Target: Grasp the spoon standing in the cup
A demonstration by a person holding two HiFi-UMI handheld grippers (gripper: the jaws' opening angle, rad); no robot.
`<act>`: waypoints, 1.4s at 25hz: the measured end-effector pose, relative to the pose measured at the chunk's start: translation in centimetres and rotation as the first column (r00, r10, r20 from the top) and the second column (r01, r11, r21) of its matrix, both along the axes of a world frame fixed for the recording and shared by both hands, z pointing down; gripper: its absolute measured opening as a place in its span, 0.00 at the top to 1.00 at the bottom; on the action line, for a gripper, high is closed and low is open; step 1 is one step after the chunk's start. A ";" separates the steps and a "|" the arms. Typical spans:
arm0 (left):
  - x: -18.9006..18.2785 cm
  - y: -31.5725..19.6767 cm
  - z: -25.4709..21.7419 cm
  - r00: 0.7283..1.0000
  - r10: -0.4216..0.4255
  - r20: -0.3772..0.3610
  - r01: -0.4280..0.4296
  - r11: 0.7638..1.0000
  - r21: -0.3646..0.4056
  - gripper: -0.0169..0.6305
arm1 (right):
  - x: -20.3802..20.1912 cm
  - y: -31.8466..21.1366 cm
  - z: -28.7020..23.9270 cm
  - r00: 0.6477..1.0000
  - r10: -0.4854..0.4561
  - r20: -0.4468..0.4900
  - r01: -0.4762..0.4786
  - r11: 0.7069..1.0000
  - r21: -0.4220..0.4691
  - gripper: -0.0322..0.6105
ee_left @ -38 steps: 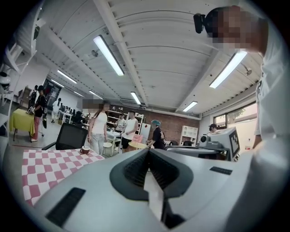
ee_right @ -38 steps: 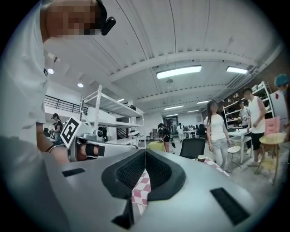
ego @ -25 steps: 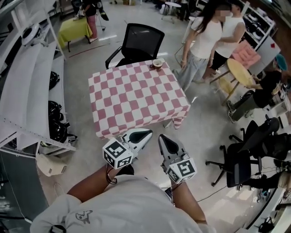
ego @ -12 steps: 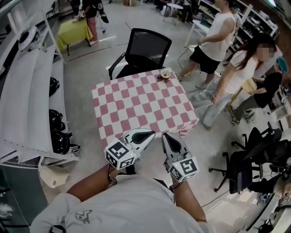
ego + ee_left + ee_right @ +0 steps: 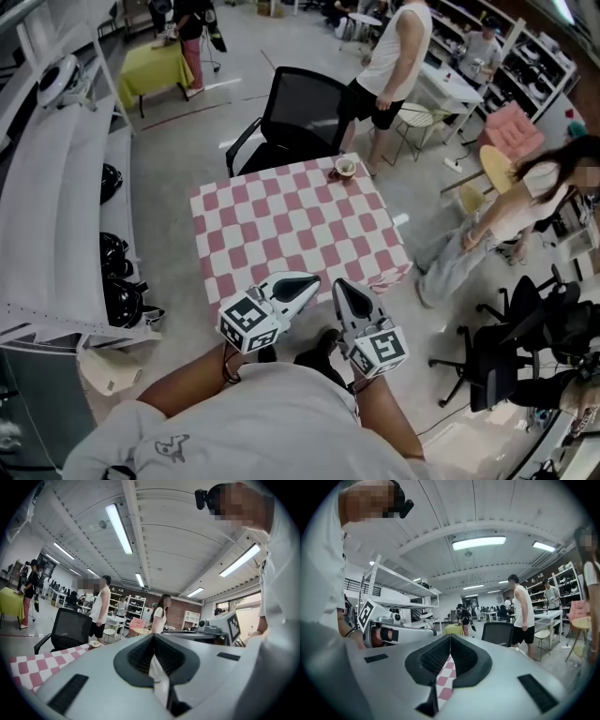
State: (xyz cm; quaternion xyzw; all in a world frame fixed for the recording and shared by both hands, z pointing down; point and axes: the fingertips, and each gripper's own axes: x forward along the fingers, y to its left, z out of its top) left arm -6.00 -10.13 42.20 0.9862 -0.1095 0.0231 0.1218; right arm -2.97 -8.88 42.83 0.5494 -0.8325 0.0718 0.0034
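Observation:
A small cup [image 5: 345, 168] stands on the far right corner of the table with the pink-and-white checked cloth [image 5: 281, 225]; the spoon in it is too small to make out. The left gripper view also shows the cup [image 5: 95, 644], far off on that table [image 5: 28, 670]. My left gripper [image 5: 307, 279] and right gripper [image 5: 339, 284] hang side by side at the table's near edge, well short of the cup. Each one's jaws meet at the tips with nothing between them, as the left gripper [image 5: 152, 638] and right gripper [image 5: 450, 640] show in their own views.
A black office chair [image 5: 298, 108] stands behind the table. One person [image 5: 389, 66] stands just beyond the cup corner, another [image 5: 506, 220] walks at the right. A white shelf rack [image 5: 56, 187] runs along the left, and dark office chairs [image 5: 506, 337] stand at the right.
The table and cup have shifted slightly in the head view. The people behind the table have walked to new spots. Both grippers keep the same pose, shut.

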 end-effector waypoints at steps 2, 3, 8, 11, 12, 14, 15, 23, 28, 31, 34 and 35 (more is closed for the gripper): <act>0.3 -0.8 0.0 1.000 -0.013 0.002 0.013 1.000 0.002 0.96 | 0.4 -0.9 -0.1 1.000 -0.012 -0.003 0.012 1.000 0.004 0.90; 0.6 -1.2 0.0 1.000 -0.019 0.003 0.019 1.000 0.002 0.96 | 0.7 -1.3 -0.2 1.000 -0.017 -0.005 0.017 1.000 0.008 0.90; 3.1 -2.9 0.2 0.999 -0.039 0.010 0.039 0.999 0.005 0.96 | 3.6 -3.1 -0.1 1.000 -0.027 0.000 0.027 1.000 0.011 0.90; 5.4 -4.1 0.5 0.998 -0.058 0.016 0.058 0.998 0.005 0.96 | 6.0 -4.2 0.2 0.999 -0.040 0.005 0.040 0.999 0.013 0.90; 6.4 -4.5 0.5 0.998 -0.064 0.017 0.064 0.998 0.006 0.96 | 7.0 -4.5 0.2 0.999 -0.044 0.008 0.044 0.999 0.013 0.90; 8.7 -5.2 0.4 0.997 -0.072 0.017 0.072 0.997 0.011 0.96 | 9.1 -5.0 0.2 0.998 -0.055 0.006 0.055 0.998 0.015 0.90; 9.9 -5.5 0.3 0.997 -0.077 0.016 0.077 0.997 0.014 0.96 | 10.3 -5.3 0.1 0.998 -0.061 0.003 0.061 0.998 0.017 0.90; 19.1 -7.9 -0.3 0.989 -0.148 0.000 0.147 0.989 0.032 0.96 | 19.9 -7.2 -0.5 0.993 -0.119 -0.017 0.119 0.993 0.026 0.90; 21.9 -9.5 0.3 0.981 -0.192 0.015 0.192 0.981 0.027 0.96 | 23.4 -8.9 -0.1 0.990 -0.137 -0.025 0.138 0.990 0.022 0.90; 22.9 -10.9 1.0 0.977 -0.210 0.030 0.210 0.978 0.016 0.96 | 24.7 -10.1 0.2 0.990 -0.140 -0.020 0.140 0.990 0.024 0.90; 23.9 -12.5 1.6 0.976 -0.216 0.040 0.216 0.976 0.014 0.96 | 25.5 -11.7 0.9 0.990 -0.142 -0.011 0.142 0.990 0.014 0.90; 24.2 -13.1 1.8 0.976 -0.215 0.043 0.215 0.977 0.015 0.96 | 25.7 -12.3 1.1 0.990 -0.141 -0.010 0.141 0.990 0.010 0.90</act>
